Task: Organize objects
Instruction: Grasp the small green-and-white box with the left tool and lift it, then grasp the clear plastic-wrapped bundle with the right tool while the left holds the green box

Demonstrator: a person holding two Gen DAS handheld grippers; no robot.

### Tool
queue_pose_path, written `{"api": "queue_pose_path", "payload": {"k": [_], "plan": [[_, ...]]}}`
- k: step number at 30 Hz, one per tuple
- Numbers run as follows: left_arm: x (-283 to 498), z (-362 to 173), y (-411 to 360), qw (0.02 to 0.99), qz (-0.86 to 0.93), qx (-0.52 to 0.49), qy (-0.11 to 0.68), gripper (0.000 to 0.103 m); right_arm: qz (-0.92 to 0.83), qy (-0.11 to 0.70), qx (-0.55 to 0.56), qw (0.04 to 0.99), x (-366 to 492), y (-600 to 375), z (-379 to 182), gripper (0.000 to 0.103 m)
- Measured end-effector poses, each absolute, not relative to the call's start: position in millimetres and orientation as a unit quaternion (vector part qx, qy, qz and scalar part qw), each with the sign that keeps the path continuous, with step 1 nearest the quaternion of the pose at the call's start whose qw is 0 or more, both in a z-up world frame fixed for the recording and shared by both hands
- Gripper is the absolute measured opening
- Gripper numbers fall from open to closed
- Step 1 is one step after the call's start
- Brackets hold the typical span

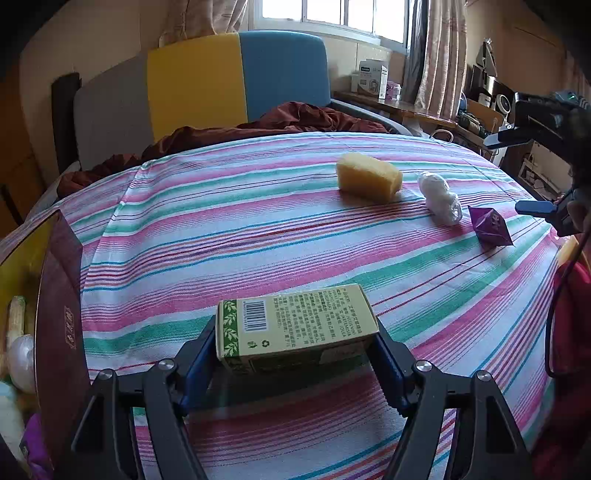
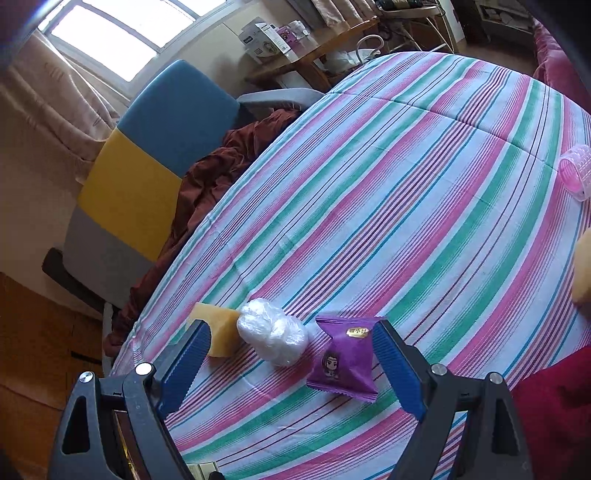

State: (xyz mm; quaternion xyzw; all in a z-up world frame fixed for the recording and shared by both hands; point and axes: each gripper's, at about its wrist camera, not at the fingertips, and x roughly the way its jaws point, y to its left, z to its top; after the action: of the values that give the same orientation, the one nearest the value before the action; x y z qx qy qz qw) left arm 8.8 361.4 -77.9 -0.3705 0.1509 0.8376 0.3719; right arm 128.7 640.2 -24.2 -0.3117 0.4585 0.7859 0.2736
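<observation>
the left gripper point(image 1: 295, 354) clamps a green carton point(image 1: 295, 328) between its blue pads, above the near edge of the striped bedspread point(image 1: 229, 221). the right gripper point(image 2: 291, 363) hangs with jaws spread, holding nothing, over a purple sachet point(image 2: 343, 360) and white plastic bundle point(image 2: 273, 338). farther in lies a yellow sponge point(image 1: 369, 176); a pink roller point(image 2: 576, 171) sits near the bedspread's far side in the right wrist view.

Lived-in bedroom of a home.

Shown by a bed under a striped sheet point(image 1: 258, 229) filling the middle of both views, with a rumpled maroon blanket point(image 1: 303, 118) at its far edge. Backed by a headboard point(image 1: 236, 81) in grey, yellow and blue panels at upper centre. Lit from a curtained window point(image 1: 332, 14) along the top. Flanked at upper right by a cluttered wooden side table point(image 1: 388, 101) carrying cardboard boxes point(image 1: 371, 77).
</observation>
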Motion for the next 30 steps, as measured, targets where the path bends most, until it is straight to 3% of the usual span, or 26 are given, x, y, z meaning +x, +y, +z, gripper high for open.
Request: {"api": "queue_pose_path", "payload": {"k": [19,21,25,30], "plan": [[9,-79,355,0.389,0.832,-0.375,0.125,0.076,0.811,0.388,-0.376,0.225,98,611,-21,0.089],[8,-79,355,0.390,0.832,-0.375,0.124,0.076,0.809,0.371,-0.397,0.224,90,606,-23,0.087],[8,-80,354,0.391,0.832,-0.374,0.121,0.076,0.808,0.328,-0.434,0.226,67,599,-25,0.073],[8,-79,353,0.393,0.832,-0.374,0.117,0.076,0.812,0.264,-0.459,0.246,30,600,-29,0.072]]}}
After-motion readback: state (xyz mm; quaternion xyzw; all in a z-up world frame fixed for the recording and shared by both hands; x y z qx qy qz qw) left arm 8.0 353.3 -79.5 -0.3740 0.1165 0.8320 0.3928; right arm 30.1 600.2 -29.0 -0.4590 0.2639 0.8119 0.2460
